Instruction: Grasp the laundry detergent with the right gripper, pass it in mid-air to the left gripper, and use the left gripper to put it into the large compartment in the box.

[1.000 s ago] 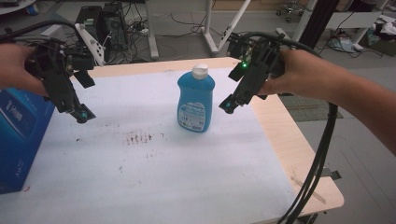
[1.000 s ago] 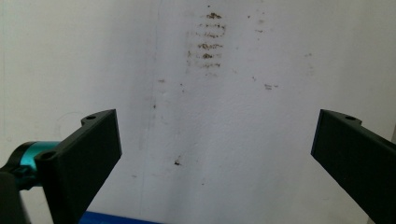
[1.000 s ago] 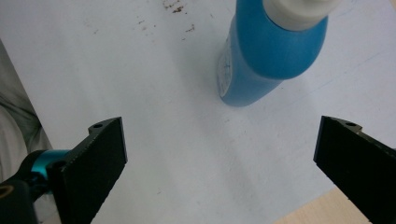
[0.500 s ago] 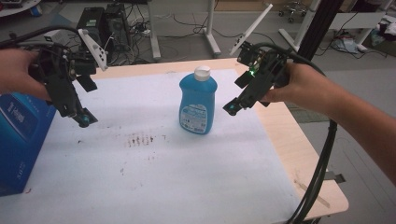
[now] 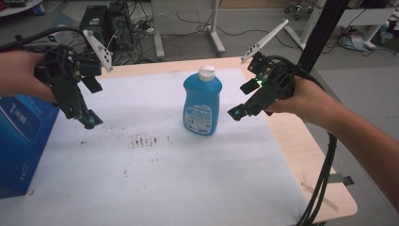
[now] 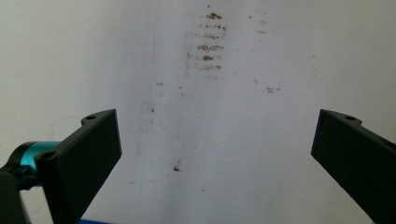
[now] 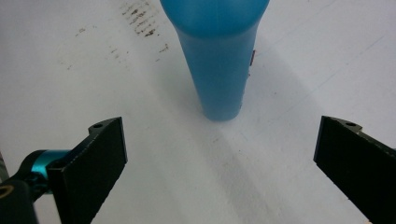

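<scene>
A blue bottle with a white cap and a printed label stands upright near the middle of the white sheet. My right gripper hovers just to its right, held above the sheet, jaws wide apart with nothing between them. In the right gripper view the bottle stands ahead of the open right gripper, apart from both jaws. My left gripper hangs over the sheet's left side, far from the bottle. In the left gripper view the left gripper stands open over bare sheet.
A blue box sits at the left edge of the table. Brown smudges mark the sheet left of the bottle. The wooden table edge runs along the right, with black cables hanging beside it.
The right gripper has come a little lower and closer to the bottle's right side. The left gripper has stayed nearly in place. Both remain open.
</scene>
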`<state>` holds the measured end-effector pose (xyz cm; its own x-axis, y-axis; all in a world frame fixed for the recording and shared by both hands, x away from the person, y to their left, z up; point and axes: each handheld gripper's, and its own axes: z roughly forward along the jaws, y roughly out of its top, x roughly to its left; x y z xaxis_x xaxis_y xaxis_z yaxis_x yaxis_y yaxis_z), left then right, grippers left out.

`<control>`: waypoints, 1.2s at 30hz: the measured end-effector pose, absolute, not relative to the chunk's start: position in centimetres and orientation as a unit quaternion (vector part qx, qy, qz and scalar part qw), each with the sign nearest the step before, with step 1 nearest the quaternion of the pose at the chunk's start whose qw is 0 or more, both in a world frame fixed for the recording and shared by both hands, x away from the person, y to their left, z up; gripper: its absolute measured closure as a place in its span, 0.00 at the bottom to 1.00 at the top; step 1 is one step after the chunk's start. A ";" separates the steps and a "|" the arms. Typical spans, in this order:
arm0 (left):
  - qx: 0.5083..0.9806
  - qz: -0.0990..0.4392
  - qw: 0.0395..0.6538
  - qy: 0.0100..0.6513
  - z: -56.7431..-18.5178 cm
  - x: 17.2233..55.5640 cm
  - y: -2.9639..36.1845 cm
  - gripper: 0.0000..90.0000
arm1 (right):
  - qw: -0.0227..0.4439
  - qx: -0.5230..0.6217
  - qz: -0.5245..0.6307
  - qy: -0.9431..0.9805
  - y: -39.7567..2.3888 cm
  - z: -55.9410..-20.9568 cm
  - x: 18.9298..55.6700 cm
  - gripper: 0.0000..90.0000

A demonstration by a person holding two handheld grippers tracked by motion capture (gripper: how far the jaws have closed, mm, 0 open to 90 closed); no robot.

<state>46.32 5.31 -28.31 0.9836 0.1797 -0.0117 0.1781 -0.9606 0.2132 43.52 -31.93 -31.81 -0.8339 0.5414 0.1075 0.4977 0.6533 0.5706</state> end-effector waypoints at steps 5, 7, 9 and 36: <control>0.990 -0.002 0.106 0.093 -28.8 46.5 5.4 0.02 | 0.031 0.285 0.306 0.908 -31.9 -32.7 43.7 0.02; 0.990 -0.002 0.106 0.093 -28.9 46.5 5.4 0.02 | 0.032 0.285 0.313 0.905 -31.9 -33.0 43.8 0.02; 0.990 -0.003 0.107 0.092 -28.9 46.6 5.4 0.02 | 0.031 0.285 0.318 0.904 -31.8 -33.2 43.9 0.02; 0.990 -0.004 0.106 0.096 -29.4 46.7 5.8 0.02 | 0.050 0.272 0.398 0.875 -29.7 -36.2 45.4 0.02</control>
<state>46.68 5.82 -29.39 0.9813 0.1900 -0.0293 0.1919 -0.9590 0.2085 45.43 -29.72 -36.21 -0.8468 0.5162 0.1286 0.4360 0.5349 0.7237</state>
